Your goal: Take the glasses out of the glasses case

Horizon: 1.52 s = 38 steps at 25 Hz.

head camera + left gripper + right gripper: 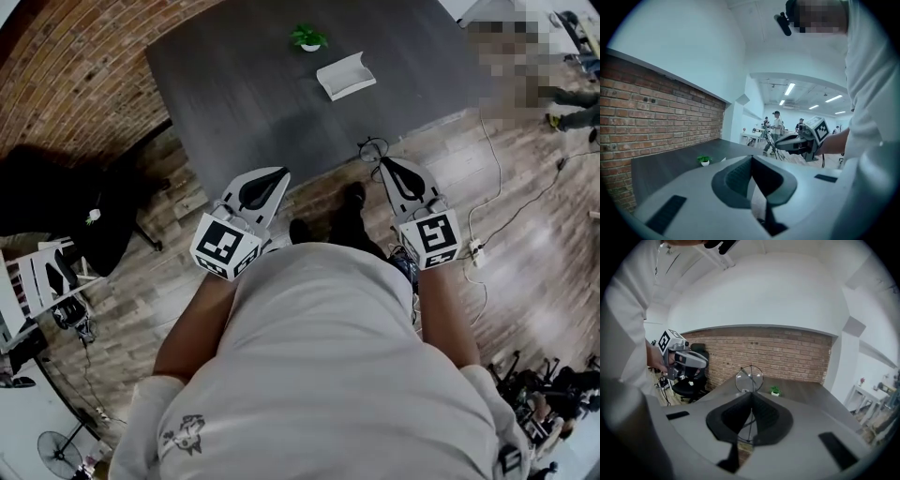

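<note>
The white glasses case (345, 75) lies open on the dark table (244, 94), far ahead of both grippers. My right gripper (382, 162) is shut on the thin-framed glasses (372, 148) and holds them in the air past the table's near edge. In the right gripper view a round lens (749, 379) sticks up above the closed jaws of the right gripper (751, 398). My left gripper (281, 174) hangs level beside it, shut and with nothing in it. In the left gripper view the left gripper (751, 161) shows its jaws meeting, and the right gripper (780, 142) is off to the right.
A small potted plant (308, 38) stands on the table behind the case. A brick wall (75, 66) runs along the left. A black chair (103, 220) is by the table's left corner. Cables and a power strip (476, 249) lie on the wooden floor at the right. People stand far off.
</note>
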{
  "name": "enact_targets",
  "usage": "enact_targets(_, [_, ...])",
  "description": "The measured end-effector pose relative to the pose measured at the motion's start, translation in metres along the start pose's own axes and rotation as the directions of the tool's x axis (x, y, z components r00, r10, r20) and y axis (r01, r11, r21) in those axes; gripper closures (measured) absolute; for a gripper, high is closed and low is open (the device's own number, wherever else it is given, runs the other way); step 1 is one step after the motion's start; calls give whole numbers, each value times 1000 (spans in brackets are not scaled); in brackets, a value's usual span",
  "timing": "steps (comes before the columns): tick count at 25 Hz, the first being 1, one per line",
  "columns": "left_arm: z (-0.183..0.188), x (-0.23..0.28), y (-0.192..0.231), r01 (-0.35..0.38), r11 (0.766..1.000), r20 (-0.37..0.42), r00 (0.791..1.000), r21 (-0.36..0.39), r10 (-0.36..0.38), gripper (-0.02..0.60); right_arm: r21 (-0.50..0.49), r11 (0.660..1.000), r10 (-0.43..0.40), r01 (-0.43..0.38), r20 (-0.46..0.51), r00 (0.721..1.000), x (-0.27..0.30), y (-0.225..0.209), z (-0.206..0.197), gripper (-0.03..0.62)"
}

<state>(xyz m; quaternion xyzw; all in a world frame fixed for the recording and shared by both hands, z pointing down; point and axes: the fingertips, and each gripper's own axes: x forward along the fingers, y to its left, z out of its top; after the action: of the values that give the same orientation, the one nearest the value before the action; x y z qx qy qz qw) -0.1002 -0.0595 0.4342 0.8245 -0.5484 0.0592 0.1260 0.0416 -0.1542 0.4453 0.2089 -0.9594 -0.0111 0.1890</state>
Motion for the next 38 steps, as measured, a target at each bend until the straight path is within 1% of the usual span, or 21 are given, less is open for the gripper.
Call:
enact_targets(6, [1,-9,-9,47,999,3,999,0,-47,571,9,999,-47,47,-1,999,-23,14,4,580])
enact_targets(11, [-2,0,-28,71,997,3,997,0,-71,571,5,997,-76,76,-2,997,-44,7,-2,580])
enact_targets(15, [-2,7,-46,85,996,1,996,7,-85,571,15,996,-93,92,16,996,-63,1,-4,580])
enact_targets(19, [-3,17,-75,94,995,-13,996,24,-94,571,39,994,-106,105,29,994,-92,-7,-14,580])
enact_targets(25, [-8,28,-121,82,996,-13,997,29,-81,571,49,995,-89,86,55,994,-136,-13,-33,580])
enact_targets(32, [-16,30,-180,62,998,-2,998,29,-62,571,59,996,-64,60,69,996,-192,-9,-59,580])
enact_targets(38, [-16,23,-227,52,998,17,998,46,-53,571,43,998,-53,50,89,995,-239,-1,-71,580])
